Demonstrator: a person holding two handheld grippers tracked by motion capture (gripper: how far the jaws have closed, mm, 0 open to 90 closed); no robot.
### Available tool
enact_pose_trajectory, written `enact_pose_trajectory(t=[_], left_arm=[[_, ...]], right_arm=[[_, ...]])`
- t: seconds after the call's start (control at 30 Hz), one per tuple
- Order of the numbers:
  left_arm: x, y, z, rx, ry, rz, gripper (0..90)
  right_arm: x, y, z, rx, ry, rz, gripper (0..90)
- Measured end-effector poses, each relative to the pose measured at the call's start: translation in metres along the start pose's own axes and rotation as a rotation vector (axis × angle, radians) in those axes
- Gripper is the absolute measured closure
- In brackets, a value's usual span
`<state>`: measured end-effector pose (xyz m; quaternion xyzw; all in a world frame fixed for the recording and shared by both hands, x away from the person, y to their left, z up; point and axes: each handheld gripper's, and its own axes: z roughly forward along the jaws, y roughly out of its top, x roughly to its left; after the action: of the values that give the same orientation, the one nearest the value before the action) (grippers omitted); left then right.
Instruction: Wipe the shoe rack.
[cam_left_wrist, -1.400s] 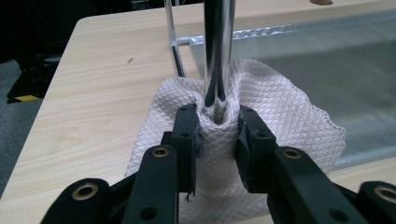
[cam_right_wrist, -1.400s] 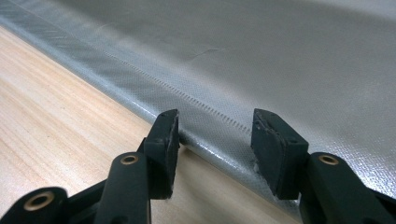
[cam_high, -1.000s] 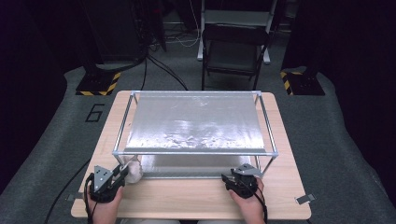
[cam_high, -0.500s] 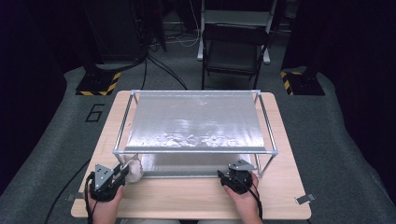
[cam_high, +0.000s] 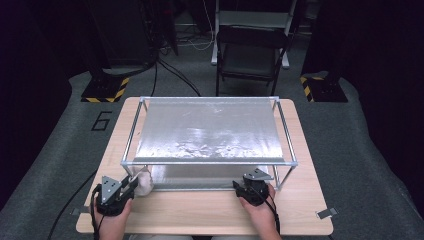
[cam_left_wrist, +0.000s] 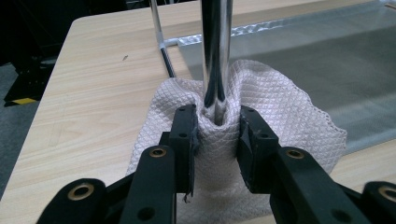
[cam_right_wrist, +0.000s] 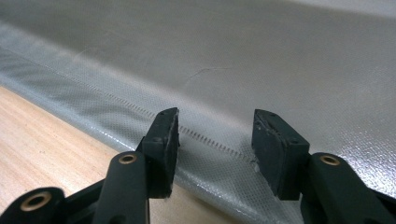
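White waffle cloth (cam_left_wrist: 261, 102) is sitting wrapped around the chrome leg (cam_left_wrist: 215, 51) at the left gripper view's centre, the left gripper (cam_left_wrist: 217, 128) pinching it there; sliding along the leg should be keeping even pressure. Lower centre, the right gripper (cam_right_wrist: 215, 140) is hovering spread, jaws just narrowing on nothing, above the silver sheet (cam_right_wrist: 261, 60).

High view overlooks table (cam_high: 210, 215); others ride close.

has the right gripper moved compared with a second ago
Yes, slightly. In the high view the right gripper has slid a little left along the table's near edge, measured against the rack's front right leg. Its jaws have just been closing a bit, with nothing gripped.
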<state>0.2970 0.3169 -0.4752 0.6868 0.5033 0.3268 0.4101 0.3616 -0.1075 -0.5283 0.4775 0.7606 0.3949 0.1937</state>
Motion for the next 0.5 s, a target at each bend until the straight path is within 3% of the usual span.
enact_pose_trajectory(t=[0.23,0.37,0.5], left_arm=[[0.002,0.011,-0.005,-0.02,-0.002,0.016,68.6],[0.002,0.023,-0.013,-0.053,0.003,0.024,67.7],[0.002,0.027,-0.016,-0.08,0.009,0.038,66.8]], right_arm=[[0.002,0.0,0.0,0.0,-0.015,-0.019,54.6],[0.002,0.0,0.0,0.002,-0.008,-0.015,55.1],[0.002,0.0,0.0,0.007,-0.004,-0.041,56.3]])
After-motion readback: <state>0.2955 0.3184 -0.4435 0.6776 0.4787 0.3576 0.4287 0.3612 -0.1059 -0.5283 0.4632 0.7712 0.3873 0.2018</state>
